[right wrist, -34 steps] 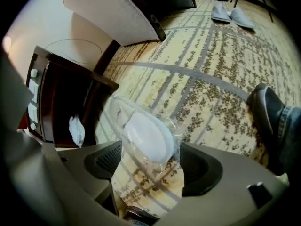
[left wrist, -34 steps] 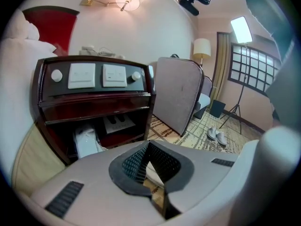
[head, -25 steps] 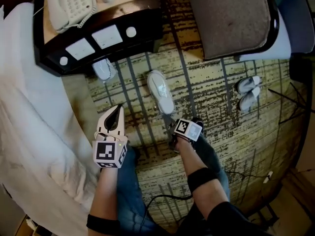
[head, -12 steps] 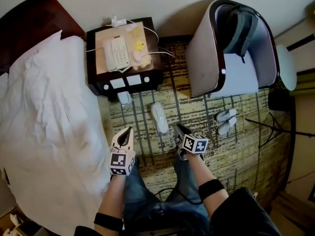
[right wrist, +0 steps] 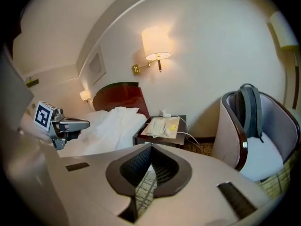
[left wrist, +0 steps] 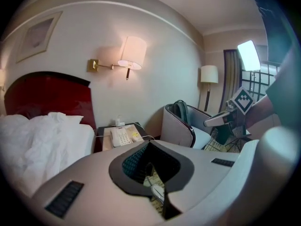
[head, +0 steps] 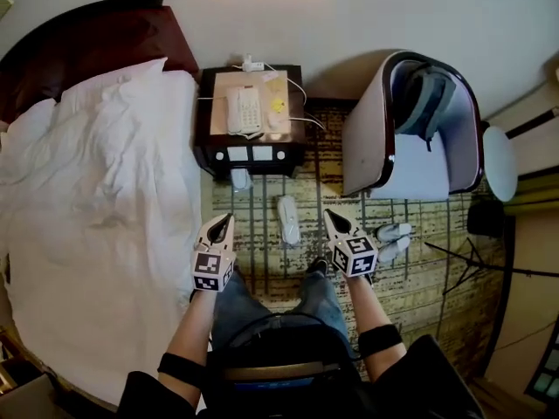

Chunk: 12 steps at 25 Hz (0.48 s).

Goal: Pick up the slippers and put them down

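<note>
Left gripper [head: 221, 226]: jaws together, nothing between them. Right gripper [head: 334, 221]: jaws have just been closing and now meet, likewise empty. Both point ahead toward the far wall.

Surface: carpet [head: 262, 260], yellow-olive with dark stripes and broken bands, lies beneath and ahead of both grippers.

Room: bed [head: 96, 199] with rumpled white cover, left of the left gripper; dark red headboard [head: 96, 33] beyond it. Dark nightstand [head: 253, 154] ahead of the left gripper, bearing a white telephone [head: 244, 109]. Armchair [head: 371, 138] ahead and right of the right gripper, with a grey backpack [head: 428, 94] on its seat. Lit wall lamp [left wrist: 131, 53] above the nightstand.

Slippers: first slipper [head: 288, 219] on the carpet between the two grippers, touching neither. Its long axis runs away from the person toward the nightstand (toe end not readable at this size). Second slipper [head: 240, 179] ahead of the left gripper, at the nightstand's foot. Pair of pale slippers [head: 393, 231] right of the right gripper, side by side, lying crosswise. All are white, slim, flat.
</note>
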{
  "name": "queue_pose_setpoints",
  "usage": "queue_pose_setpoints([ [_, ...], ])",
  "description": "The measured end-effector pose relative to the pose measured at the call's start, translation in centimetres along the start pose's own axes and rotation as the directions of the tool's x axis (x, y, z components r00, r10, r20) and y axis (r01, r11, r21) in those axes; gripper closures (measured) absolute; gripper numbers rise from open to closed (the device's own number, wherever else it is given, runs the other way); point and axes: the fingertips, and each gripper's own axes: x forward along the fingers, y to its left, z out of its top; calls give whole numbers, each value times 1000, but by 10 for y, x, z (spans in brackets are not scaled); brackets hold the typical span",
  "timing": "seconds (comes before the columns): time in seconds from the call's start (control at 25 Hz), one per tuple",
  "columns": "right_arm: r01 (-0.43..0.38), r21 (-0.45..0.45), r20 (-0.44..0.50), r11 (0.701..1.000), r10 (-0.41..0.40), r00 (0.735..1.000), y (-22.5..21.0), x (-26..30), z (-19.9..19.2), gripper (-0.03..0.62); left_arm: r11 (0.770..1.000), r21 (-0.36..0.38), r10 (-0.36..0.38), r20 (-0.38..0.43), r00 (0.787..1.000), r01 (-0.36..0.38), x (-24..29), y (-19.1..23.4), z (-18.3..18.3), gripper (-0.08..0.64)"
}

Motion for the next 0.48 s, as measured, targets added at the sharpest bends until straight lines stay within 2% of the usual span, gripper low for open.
queue_pose_setpoints([
  [0.24,-1,-117,78,993,10,997,29,-27,62,592,999,7,31,26,999,-31,-29,15,19,558],
  [0.36,11,-153,90,988,3,996,35,-31,71,592,1000,6,27,38,999,-27,-35,16,29,558],
  [0.48,12,-150,87,989,1,996,41,-31,70,592,1000,-3,9,55,998,-9,-38,14,39,558],
])
